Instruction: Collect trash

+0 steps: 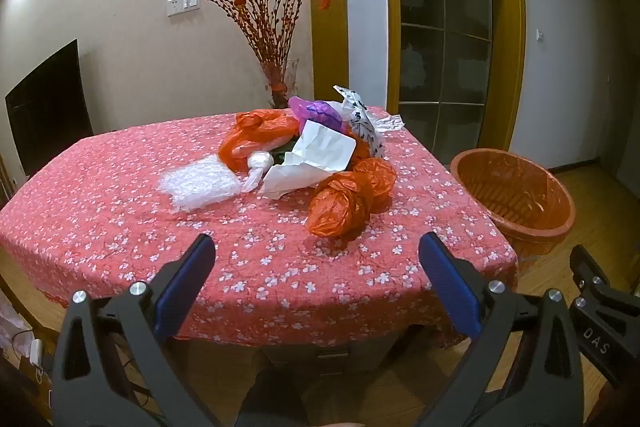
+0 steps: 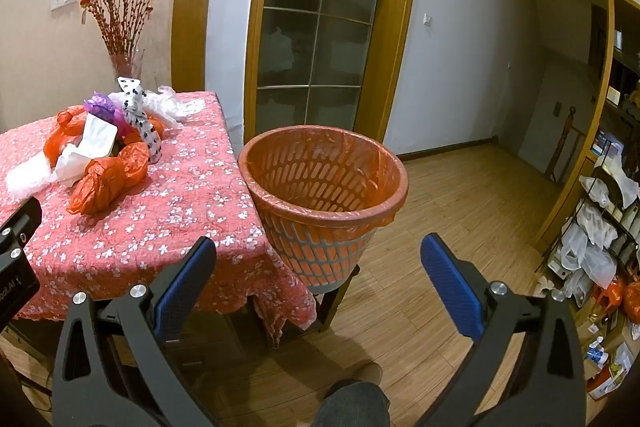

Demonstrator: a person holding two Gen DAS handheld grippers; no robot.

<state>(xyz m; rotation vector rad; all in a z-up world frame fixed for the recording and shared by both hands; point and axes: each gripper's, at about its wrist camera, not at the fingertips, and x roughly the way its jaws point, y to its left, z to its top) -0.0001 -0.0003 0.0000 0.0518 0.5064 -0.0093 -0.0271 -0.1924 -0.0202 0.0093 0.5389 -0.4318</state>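
Meanwhile, the left claw (image 1: 316, 247) hung wide open above the near edge of the surface (image 1: 120, 227), gripping nothing. Ahead of it the trash lay heaped toward the far side: an orange bag (image 1: 352, 201) nearest, crumpled white paper (image 1: 316, 155) behind it, bubble wrap (image 1: 198, 185) to the left, and a purple bag (image 1: 316, 111) at the back. The right claw (image 2: 318, 251) was likewise spread and empty, facing the orange-lined bin (image 2: 324, 187) standing just beside the surface's right edge.
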